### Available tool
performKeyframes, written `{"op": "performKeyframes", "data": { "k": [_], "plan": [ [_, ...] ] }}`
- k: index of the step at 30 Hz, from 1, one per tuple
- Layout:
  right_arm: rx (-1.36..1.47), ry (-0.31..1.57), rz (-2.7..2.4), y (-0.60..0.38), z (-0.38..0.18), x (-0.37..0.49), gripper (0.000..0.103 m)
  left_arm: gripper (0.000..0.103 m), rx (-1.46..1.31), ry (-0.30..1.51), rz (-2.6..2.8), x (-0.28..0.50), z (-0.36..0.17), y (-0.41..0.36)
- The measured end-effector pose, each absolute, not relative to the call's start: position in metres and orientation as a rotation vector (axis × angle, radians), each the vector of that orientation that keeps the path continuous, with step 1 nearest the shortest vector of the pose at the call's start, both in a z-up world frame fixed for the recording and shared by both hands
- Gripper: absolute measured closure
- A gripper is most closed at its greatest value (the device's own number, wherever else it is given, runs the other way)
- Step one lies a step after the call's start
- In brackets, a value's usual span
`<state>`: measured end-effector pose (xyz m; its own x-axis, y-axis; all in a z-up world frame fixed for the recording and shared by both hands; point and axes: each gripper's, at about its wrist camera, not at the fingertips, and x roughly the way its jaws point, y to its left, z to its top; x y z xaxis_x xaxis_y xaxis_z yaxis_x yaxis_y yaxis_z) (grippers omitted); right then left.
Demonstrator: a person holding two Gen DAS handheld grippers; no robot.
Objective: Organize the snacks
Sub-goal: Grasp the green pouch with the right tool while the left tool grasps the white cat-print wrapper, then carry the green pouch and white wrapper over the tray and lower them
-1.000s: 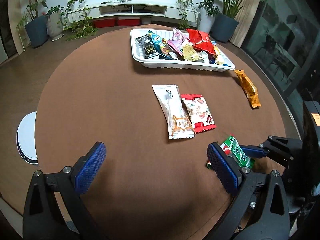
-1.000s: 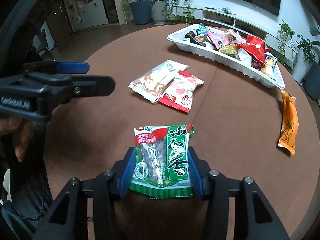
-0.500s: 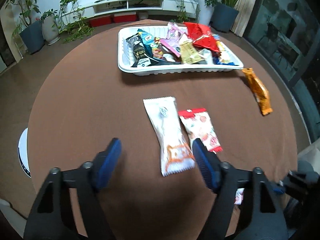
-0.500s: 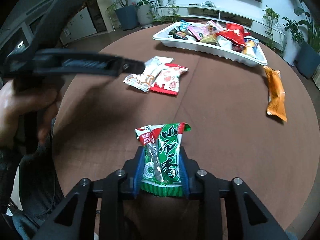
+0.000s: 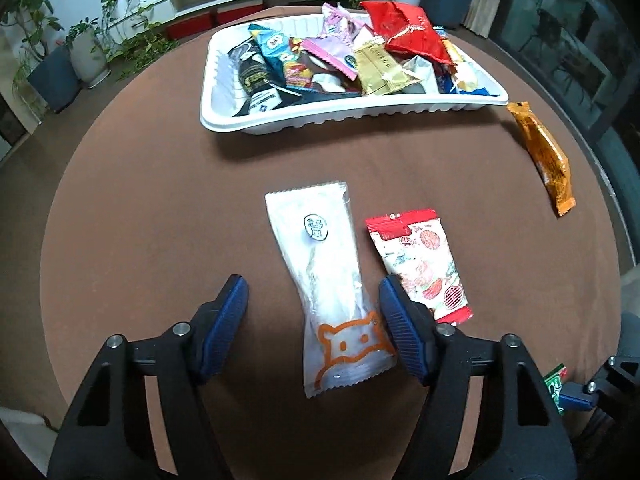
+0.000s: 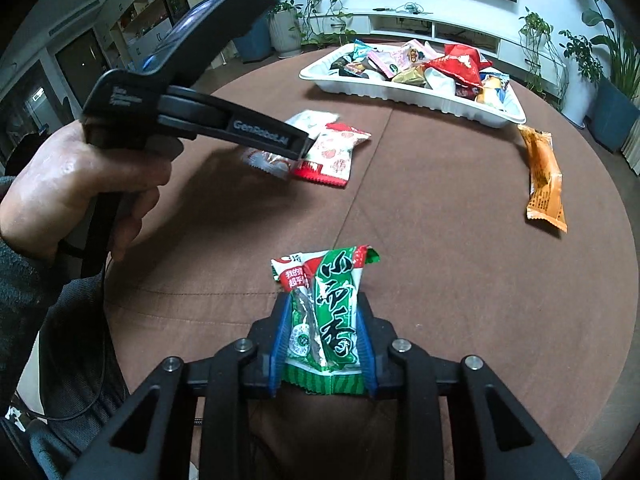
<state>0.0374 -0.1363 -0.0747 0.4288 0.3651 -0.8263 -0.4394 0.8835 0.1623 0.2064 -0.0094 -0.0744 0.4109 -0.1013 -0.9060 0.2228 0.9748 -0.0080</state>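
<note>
My left gripper stands open, pointing down over a white packet with an orange cat outline. The packet lies between its blue pads; the right pad is at the packet's edge, the left pad is well apart. A red-and-white packet lies just right of it. My right gripper is shut on a green snack packet, squeezed narrow and held just above the table. The white tray, full of several snacks, sits at the far side.
An orange packet lies near the right edge of the round brown table, just off the tray's corner. In the right wrist view a hand holds the left gripper over the two packets. Potted plants and a low white cabinet stand beyond.
My left gripper moved forward and down to straddle the white packet, and its jaws narrowed. The right gripper squeezed tighter on the green packet, which is now narrower.
</note>
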Motion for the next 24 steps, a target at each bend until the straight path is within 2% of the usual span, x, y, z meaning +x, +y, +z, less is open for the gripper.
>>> {"op": "performKeyframes", "data": {
  "k": [3, 4, 5, 14, 24],
  "plan": [
    [-0.077, 1.01, 0.504, -0.137, -0.075, 0.038, 0.071, 0.058, 0.122, 1.115, -0.219, 0.207, -0.072, -0.009],
    [-0.073, 1.01, 0.504, -0.137, -0.075, 0.038, 0.071, 0.07, 0.123, 1.113, -0.222, 0.206, -0.071, -0.009],
    [-0.069, 1.01, 0.504, -0.138, -0.075, 0.038, 0.071, 0.074, 0.123, 1.112, -0.225, 0.206, -0.071, -0.008],
    [-0.021, 1.015, 0.5, -0.142, -0.074, 0.038, 0.075, 0.08, 0.104, 1.085, -0.274, 0.188, -0.068, -0.004],
    [0.111, 1.017, 0.496, -0.159, -0.067, 0.046, 0.076, 0.08, -0.073, 1.036, -0.331, 0.152, -0.052, 0.023]
  ]
}}
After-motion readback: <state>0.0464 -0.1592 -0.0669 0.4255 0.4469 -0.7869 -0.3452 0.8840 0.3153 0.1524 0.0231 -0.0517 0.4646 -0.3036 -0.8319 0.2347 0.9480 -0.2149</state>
